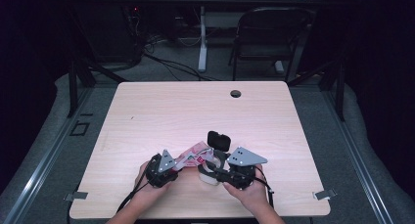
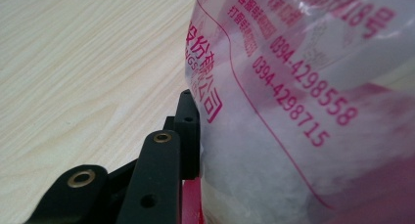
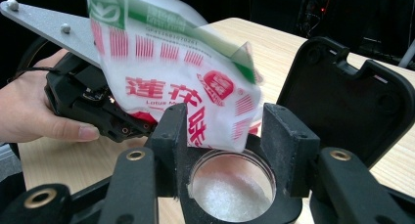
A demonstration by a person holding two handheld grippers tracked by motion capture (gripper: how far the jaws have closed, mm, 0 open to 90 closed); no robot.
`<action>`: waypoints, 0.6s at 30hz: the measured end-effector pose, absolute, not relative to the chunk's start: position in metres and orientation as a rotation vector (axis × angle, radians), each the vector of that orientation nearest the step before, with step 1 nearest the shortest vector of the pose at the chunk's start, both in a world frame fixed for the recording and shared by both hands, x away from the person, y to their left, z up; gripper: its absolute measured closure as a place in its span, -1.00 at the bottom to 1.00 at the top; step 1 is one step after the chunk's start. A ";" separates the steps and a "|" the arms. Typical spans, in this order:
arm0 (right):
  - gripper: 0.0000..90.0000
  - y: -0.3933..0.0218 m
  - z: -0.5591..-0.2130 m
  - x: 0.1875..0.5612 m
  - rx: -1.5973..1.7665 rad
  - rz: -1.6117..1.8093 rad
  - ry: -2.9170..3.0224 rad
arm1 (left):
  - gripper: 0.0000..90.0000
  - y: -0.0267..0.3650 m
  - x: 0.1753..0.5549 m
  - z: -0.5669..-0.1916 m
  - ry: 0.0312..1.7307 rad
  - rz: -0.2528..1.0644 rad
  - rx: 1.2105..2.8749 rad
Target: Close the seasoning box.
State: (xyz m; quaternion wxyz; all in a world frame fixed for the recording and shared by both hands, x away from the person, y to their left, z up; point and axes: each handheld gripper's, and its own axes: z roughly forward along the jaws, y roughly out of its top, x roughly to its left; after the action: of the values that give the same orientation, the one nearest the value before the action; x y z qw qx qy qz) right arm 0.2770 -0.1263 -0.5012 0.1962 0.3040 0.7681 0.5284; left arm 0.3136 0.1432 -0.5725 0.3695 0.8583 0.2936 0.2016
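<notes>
My left gripper [image 1: 177, 165] is shut on a plastic bag [image 1: 195, 156] with red and green print, full of white granules [image 2: 254, 150]. One black finger [image 2: 188, 131] presses on the bag's side, and the other is hidden behind it. The bag [image 3: 181, 82] is tilted with one corner over the mouth of a clear jar [image 3: 232, 190] holding white granules. The jar's black flip lid [image 3: 347, 101] stands open behind it. My right gripper [image 3: 227, 131] is open. Its jaws flank the jar's neck, with a slim gap on one side.
The light wooden table [image 1: 195, 111] has a cable hole [image 1: 236, 93] near its far edge. Beyond the table stand a folding chair [image 1: 266, 38] and a white desk leg [image 1: 202, 38]. A person's hands [image 1: 254, 194] hold both grippers at the near edge.
</notes>
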 end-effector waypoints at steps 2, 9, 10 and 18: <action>0.16 -0.127 -0.501 0.277 0.851 1.480 2.153 | 0.56 0.145 0.315 -0.573 0.762 0.500 2.197; 0.15 -0.127 -0.501 0.276 0.855 1.506 2.153 | 0.56 0.151 0.320 -0.574 0.823 0.421 2.148; 0.15 -0.127 -0.502 0.276 0.854 1.507 2.154 | 0.56 0.152 0.320 -0.575 0.831 0.408 2.140; 0.15 -0.129 -0.504 0.277 0.867 1.495 2.155 | 0.56 0.160 0.326 -0.577 0.906 0.300 2.077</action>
State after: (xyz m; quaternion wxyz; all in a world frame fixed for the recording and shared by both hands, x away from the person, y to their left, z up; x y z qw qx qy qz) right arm 0.2770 -0.1293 -0.5036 0.1884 0.3082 0.7662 0.5315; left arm 0.3264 0.1599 -0.5775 0.4150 0.8267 0.3606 0.1195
